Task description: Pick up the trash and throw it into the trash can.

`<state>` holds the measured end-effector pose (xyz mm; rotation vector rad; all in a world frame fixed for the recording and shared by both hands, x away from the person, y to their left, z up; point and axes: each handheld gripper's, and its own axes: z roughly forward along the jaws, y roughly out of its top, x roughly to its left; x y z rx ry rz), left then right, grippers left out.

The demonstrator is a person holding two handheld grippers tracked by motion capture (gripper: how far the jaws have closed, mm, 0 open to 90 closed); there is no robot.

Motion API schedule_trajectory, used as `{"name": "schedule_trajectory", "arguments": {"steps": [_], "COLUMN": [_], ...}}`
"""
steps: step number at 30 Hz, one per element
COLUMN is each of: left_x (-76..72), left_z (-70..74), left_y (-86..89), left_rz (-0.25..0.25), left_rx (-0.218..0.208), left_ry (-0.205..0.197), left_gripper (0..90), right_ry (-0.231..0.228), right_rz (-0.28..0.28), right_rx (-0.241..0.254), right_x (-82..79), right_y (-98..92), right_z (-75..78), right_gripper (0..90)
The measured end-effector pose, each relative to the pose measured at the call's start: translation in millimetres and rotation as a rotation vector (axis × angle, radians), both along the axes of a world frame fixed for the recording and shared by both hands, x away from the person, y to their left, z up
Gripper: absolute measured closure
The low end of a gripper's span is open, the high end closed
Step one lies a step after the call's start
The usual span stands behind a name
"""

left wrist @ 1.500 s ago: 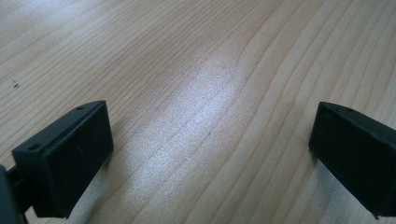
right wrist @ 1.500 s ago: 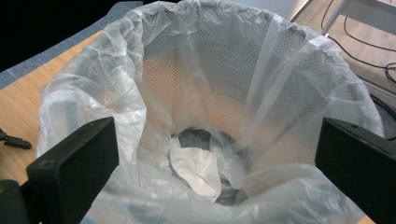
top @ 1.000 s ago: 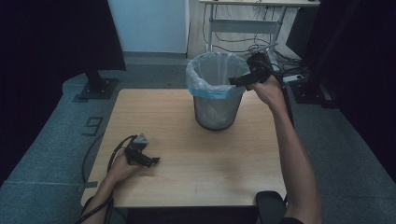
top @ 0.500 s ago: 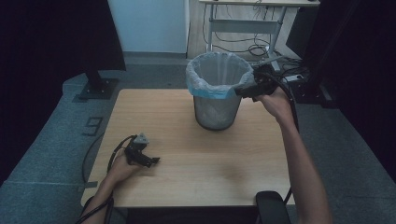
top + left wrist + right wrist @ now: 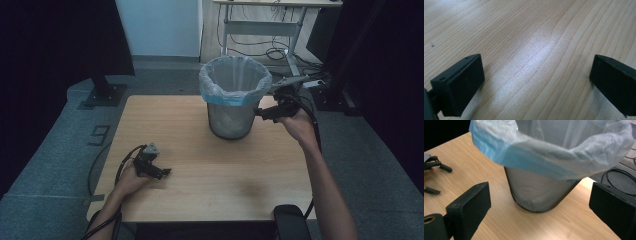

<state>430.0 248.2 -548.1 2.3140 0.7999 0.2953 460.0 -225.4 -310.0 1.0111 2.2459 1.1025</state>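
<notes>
I have the right gripper (image 5: 261, 113) raised just beside the bin (image 5: 231, 117), at its right side below the rim, jaws spread wide with nothing between them; in the right gripper view (image 5: 539, 202) the bin's mesh wall sits straight ahead between the two jaws, not touching either. The bin stands upright toward the far middle of the table (image 5: 165, 120), a clear liner (image 5: 235, 80) with a blue band folded over its rim. My left gripper (image 5: 162, 172) rests low on the table near the front left corner, well apart from the bin, jaws also spread and empty; the left gripper view (image 5: 536, 82) has bare wood grain between them. Beyond the table I see a desk frame (image 5: 260, 25) with cables (image 5: 280, 52) on the floor, and a dark stand base (image 5: 105, 92) at the far left. A black object (image 5: 290, 222) sits at the table's front edge on the right; I can't tell what it is.
</notes>
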Motion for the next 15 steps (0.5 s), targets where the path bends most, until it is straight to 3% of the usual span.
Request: {"name": "schedule_trajectory", "arguments": {"steps": [15], "left_x": [-0.1], "left_z": [0.2], "left_y": [-0.2], "left_rz": [0.002], "left_rx": [0.002], "left_ry": [0.0], "left_gripper": [0.0], "right_ry": [-0.002], "right_rz": [0.0], "right_rx": [-0.038], "right_x": [-26.4], "right_y": [-11.1], "right_z": [-35.3], "right_gripper": [4.7]}}
